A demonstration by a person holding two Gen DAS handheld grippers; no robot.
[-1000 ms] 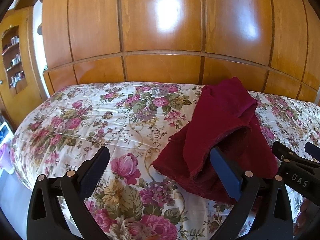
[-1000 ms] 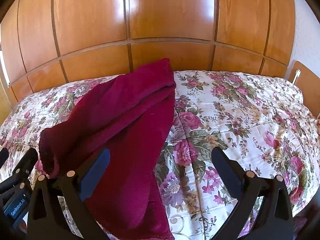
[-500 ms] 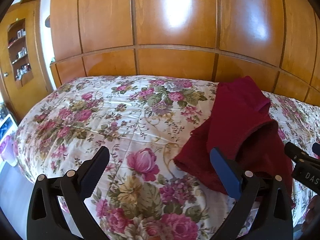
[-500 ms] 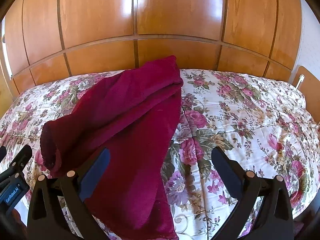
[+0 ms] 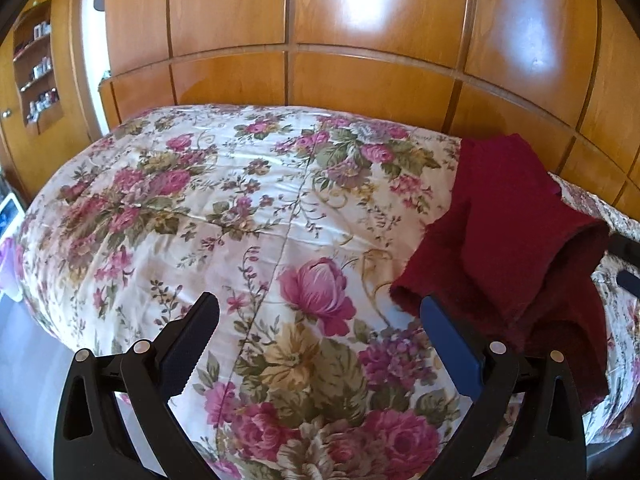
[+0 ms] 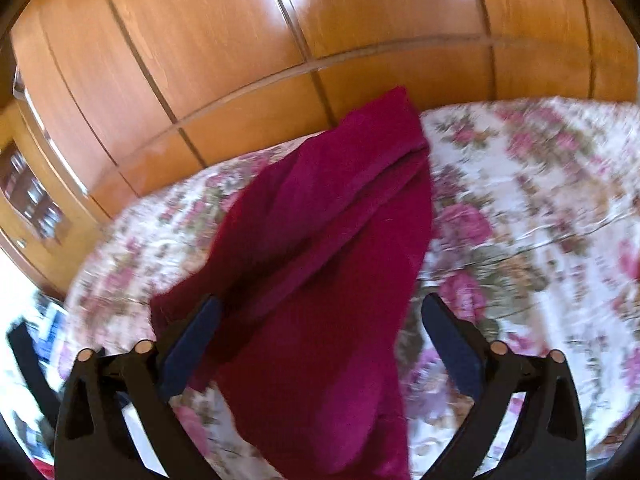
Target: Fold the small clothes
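A dark red garment lies loosely folded on the floral bedspread, at the right in the left wrist view. In the right wrist view the garment runs from the near edge toward the wooden wall. My left gripper is open and empty over bare bedspread, left of the garment. My right gripper is open and empty, held above the garment's near part. The right wrist view is blurred and tilted.
A wooden panelled wall stands behind the bed. A shelf niche with small items is at the far left. The bed's left edge drops to the floor. A part of the other gripper shows at the right edge.
My left gripper has swung left, so the garment sits further right in its view. My right gripper has tilted and moved, blurring its view. The garment lies as before.
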